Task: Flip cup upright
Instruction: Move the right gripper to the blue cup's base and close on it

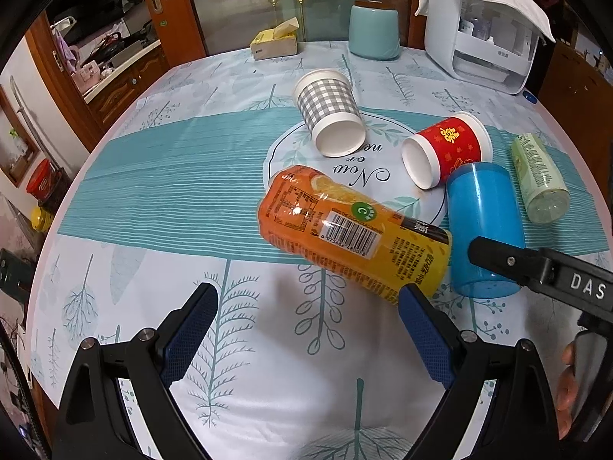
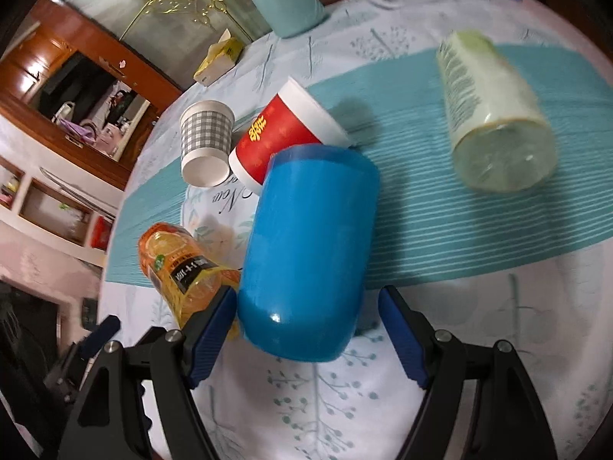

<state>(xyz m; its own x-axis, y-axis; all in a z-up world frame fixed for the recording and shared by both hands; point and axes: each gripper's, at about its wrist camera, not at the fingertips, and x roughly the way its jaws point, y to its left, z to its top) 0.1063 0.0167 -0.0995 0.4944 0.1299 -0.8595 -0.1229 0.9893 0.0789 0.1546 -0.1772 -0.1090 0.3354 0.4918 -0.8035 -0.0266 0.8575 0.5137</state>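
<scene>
Several cups lie on their sides on the table. A blue plastic cup [image 2: 306, 253] lies with its base toward my right gripper [image 2: 306, 322], which is open with its jaws on either side of the base; the left pad touches or nearly touches it. The same blue cup [image 1: 484, 226] shows in the left wrist view. A red paper cup [image 1: 446, 149] and a grey checked paper cup [image 1: 329, 111] lie behind it. My left gripper [image 1: 308, 306] is open and empty, just short of an orange drink bottle [image 1: 352, 230] lying on its side.
A pale green bottle [image 2: 494, 119] lies on its side to the right. At the table's far edge stand a teal canister [image 1: 373, 30], a yellow tissue box [image 1: 274, 42] and a white appliance [image 1: 482, 27]. Wooden cabinets stand to the left.
</scene>
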